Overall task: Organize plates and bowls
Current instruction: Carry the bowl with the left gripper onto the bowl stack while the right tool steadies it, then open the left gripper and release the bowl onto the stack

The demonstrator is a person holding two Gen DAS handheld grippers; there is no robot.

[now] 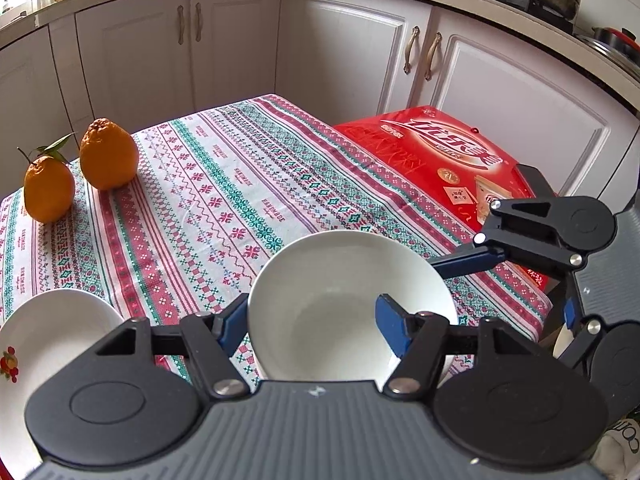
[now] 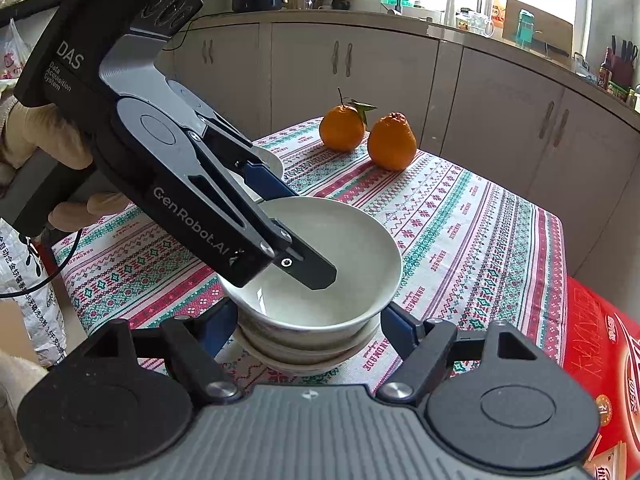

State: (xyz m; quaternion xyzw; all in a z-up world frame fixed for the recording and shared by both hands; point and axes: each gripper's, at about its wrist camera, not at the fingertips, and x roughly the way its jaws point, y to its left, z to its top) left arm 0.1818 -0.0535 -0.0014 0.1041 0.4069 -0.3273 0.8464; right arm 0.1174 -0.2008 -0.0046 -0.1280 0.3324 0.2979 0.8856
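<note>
Evidently the stacking step is in hand: the left claw [image 2: 280, 236] pinches the wall of a white bowl [image 2: 320, 256], one finger inside and one outside, with the bowl nested on top of a short stack of bowls [image 2: 308, 354] near the front of the cloth-covered surface [image 2: 480, 216]. The right claw [image 2: 308, 320] stands spread on either side of that stack; its pads lie close to the lower bowls, but whether they press on them cannot be told. Off to the left, near the edge, lies a white plate [image 1: 52, 328] with a small flower print, apart from the bowls. Two oranges [image 2: 368, 136] sit at the far side.

Next, the left claw would probably need to let go and lift straight out without tipping the bowl, then go for the plate.

How many bowls make up the stack is hard to count, since the right claw's body hides its base. The plate is cut off by the frame edge.
</note>
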